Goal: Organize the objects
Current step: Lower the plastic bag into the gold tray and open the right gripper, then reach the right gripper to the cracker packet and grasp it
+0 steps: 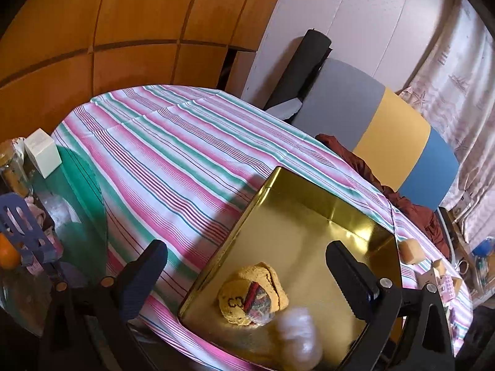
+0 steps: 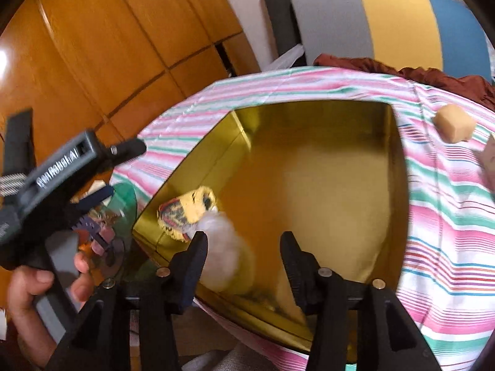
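My left gripper [image 1: 244, 278] is wide open over the near left corner of the gold tin [image 2: 399, 185] on the striped surface [image 1: 173, 142]. My right gripper [image 2: 244, 253] is partly open, with nothing pressed between its pads. A yellow knitted piece [image 1: 247, 293] and a white fluffy ball [image 2: 222, 241] lie inside the tin, and a tan block [image 2: 453, 123] lies outside, at its far right.

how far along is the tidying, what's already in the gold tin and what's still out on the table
Done: a yellow knitted piece and a blurred white fluffy thing are inside the gold tin. In hand: nothing; the left gripper is open above the tin, and the right gripper is open, with the fluffy thing beside its left finger. Left: a tan block and small items beside it still sit on the striped tablecloth.
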`<action>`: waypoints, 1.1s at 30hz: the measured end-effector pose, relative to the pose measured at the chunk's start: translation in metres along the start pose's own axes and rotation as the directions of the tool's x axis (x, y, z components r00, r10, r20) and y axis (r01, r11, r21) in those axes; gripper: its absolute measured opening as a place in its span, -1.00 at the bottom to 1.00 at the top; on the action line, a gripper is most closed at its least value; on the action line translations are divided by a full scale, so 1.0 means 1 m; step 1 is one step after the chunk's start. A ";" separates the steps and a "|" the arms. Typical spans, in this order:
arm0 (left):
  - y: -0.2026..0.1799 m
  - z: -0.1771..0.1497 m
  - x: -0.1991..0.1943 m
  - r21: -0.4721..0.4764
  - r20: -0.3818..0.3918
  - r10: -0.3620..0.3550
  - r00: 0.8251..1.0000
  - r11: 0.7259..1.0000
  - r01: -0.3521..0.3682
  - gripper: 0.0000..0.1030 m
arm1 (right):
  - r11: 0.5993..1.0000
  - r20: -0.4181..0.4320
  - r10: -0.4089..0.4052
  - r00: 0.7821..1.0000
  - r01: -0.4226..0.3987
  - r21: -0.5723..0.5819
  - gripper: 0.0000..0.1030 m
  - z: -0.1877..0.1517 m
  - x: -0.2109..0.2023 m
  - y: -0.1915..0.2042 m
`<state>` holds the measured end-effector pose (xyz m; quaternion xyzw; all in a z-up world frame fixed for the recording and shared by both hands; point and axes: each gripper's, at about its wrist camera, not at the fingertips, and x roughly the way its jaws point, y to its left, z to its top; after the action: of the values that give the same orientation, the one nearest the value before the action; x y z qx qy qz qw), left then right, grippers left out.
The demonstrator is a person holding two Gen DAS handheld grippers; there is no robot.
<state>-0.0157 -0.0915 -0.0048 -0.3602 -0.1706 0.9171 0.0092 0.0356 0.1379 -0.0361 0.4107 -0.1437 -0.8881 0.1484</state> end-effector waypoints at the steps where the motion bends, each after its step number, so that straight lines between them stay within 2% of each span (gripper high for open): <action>1: -0.001 0.000 0.000 0.001 0.002 -0.002 1.000 1.000 0.002 1.00 | 1.000 0.020 -0.012 1.000 0.011 0.008 -0.04 0.001 -0.007 -0.004; 7: -0.010 -0.005 -0.001 0.029 -0.004 -0.029 1.000 0.999 0.029 1.00 | 0.997 0.101 -0.075 0.992 0.071 0.043 -0.04 0.004 -0.033 -0.020; 13: -0.025 -0.014 -0.001 0.055 -0.031 -0.115 0.993 0.992 0.116 1.00 | 0.984 0.163 -0.164 0.973 0.151 0.092 -0.04 0.003 -0.060 -0.047; 20: -0.053 -0.030 -0.005 0.136 -0.061 -0.180 0.982 0.973 0.186 1.00 | 0.960 0.182 -0.256 0.949 0.227 0.166 -0.04 -0.006 -0.087 -0.090; 23: -0.068 -0.039 -0.010 0.179 -0.073 -0.227 0.971 0.955 0.236 1.00 | 0.940 0.175 -0.312 0.934 0.277 0.198 -0.04 -0.018 -0.100 -0.112; 27: -0.093 -0.054 -0.020 0.258 -0.082 -0.293 0.953 0.917 0.305 1.00 | 0.907 0.142 -0.384 0.912 0.344 0.243 -0.04 -0.038 -0.115 -0.147; 30: -0.115 -0.069 -0.026 0.309 -0.121 -0.341 0.932 0.880 0.362 1.00 | 0.882 0.116 -0.435 0.893 0.396 0.256 -0.04 -0.054 -0.127 -0.172; 33: -0.140 -0.082 -0.034 0.358 -0.153 -0.381 0.912 0.838 0.411 1.00 | 0.845 0.101 -0.497 0.862 0.455 0.280 -0.04 -0.071 -0.144 -0.199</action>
<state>0.0493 0.0611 0.0063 -0.3427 -0.0587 0.8963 0.2752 0.1504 0.3655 -0.0568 0.3714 -0.1584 -0.9037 -0.1424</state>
